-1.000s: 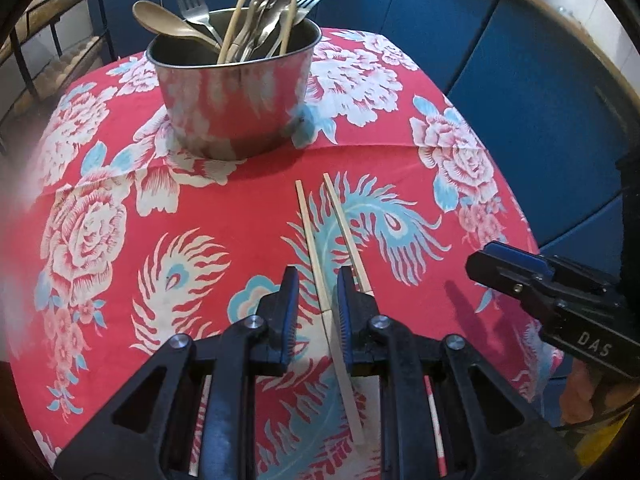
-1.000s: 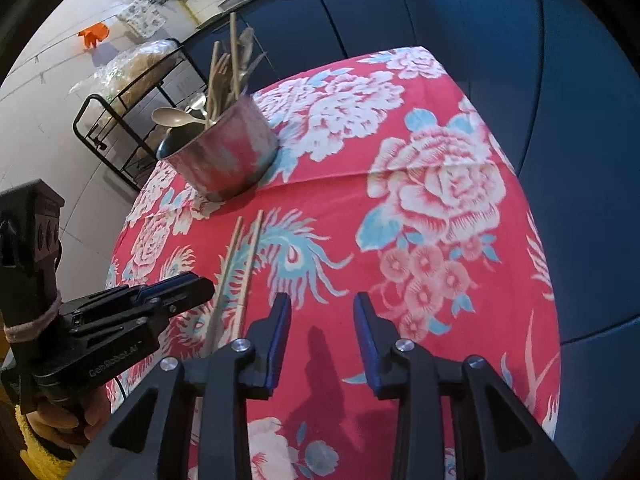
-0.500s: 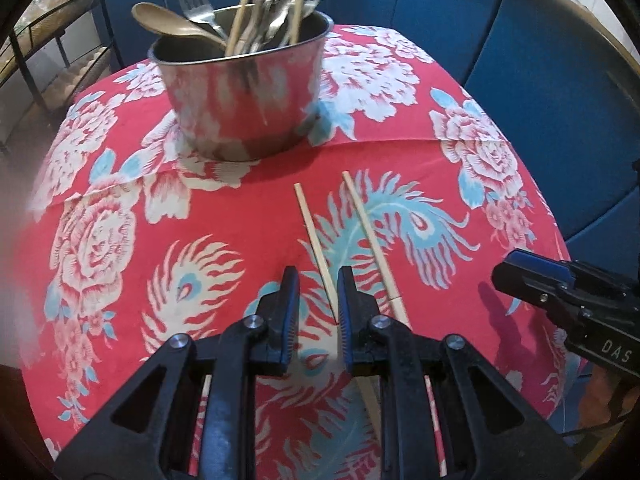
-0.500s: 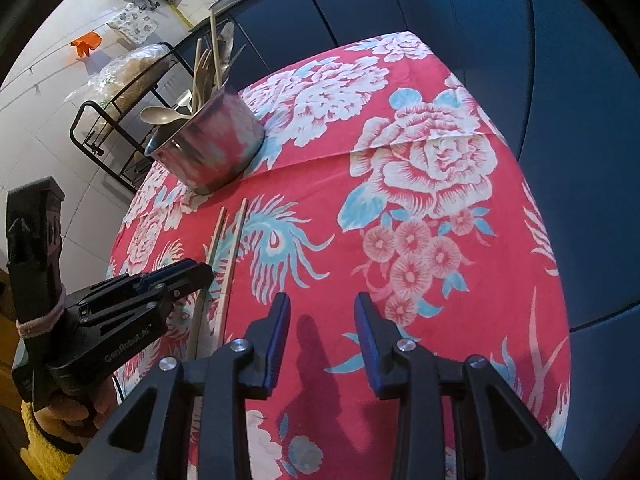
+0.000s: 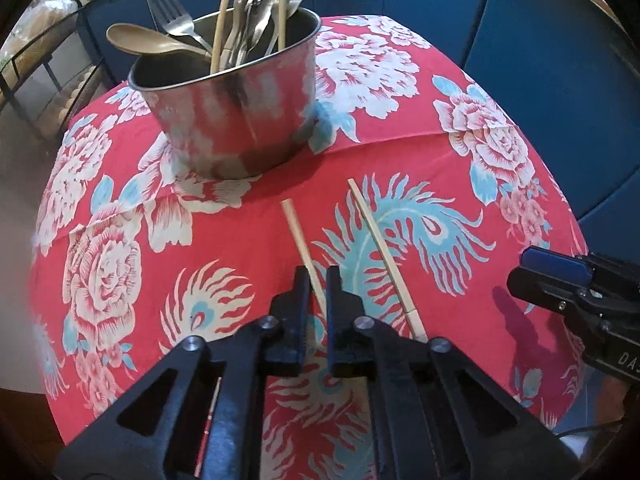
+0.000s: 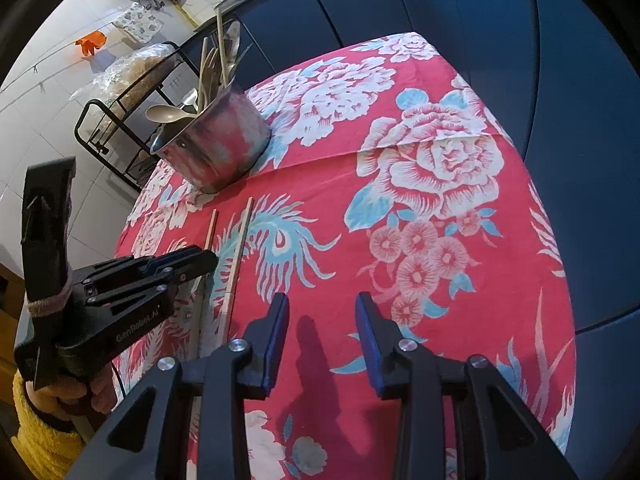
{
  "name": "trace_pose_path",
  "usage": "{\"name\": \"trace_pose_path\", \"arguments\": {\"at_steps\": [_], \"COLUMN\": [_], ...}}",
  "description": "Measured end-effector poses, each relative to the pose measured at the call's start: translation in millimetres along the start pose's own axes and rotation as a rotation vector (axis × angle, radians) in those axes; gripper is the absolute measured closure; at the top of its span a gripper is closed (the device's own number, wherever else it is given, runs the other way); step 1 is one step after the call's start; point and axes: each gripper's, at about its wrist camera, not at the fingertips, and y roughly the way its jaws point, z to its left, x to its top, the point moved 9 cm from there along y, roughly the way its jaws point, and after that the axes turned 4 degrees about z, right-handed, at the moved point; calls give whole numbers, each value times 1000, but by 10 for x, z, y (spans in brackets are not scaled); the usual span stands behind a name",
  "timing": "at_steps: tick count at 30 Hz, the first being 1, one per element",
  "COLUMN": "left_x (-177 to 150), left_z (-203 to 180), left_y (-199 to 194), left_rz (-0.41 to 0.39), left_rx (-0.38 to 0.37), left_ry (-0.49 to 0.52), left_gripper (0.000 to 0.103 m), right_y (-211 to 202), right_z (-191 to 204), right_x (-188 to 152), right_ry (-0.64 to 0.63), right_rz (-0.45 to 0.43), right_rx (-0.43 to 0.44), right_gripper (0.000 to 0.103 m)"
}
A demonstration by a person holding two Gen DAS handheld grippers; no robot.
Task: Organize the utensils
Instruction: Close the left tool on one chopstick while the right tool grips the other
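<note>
Left gripper (image 5: 318, 280) clamped on the nearer chopstick (image 5: 299, 236), just before the metal pot (image 5: 236, 120) (its likely destination). Right gripper (image 6: 322, 312) hovers apart, empty; second chopstick (image 5: 380, 248) lies alongside.

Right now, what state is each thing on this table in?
Left gripper: shut on the left chopstick.
Right gripper: open, empty.
Right chopstick: lying loose on the tablecloth.
Metal pot: upright, filled with utensils.

"GenRobot.AI" on left tongs (image 6: 200, 260); "DAS" on right tongs (image 5: 532, 272)
</note>
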Motion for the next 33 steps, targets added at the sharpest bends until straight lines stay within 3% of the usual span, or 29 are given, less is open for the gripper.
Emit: {"name": "trace_pose_path", "arguments": {"at_steps": [4, 14, 22, 33], "left_x": [-37, -136, -189, -218], "left_z": [54, 335, 716, 887], "left_y": [-35, -470, -585, -589], "left_rz": [-5, -120, -162, -196], "left_rx": [-68, -88, -90, -135], "left_ry": [-53, -126, -217, -260], "left_gripper": [103, 103, 103, 103], "right_y": [1, 33, 221, 457], "right_z": [4, 230, 553, 742], "right_x": [-3, 21, 2, 57], "right_ry": [-1, -52, -108, -187], "right_rz": [5, 31, 115, 230], "right_rx": [-2, -8, -4, -88], "right_gripper": [65, 65, 65, 65]}}
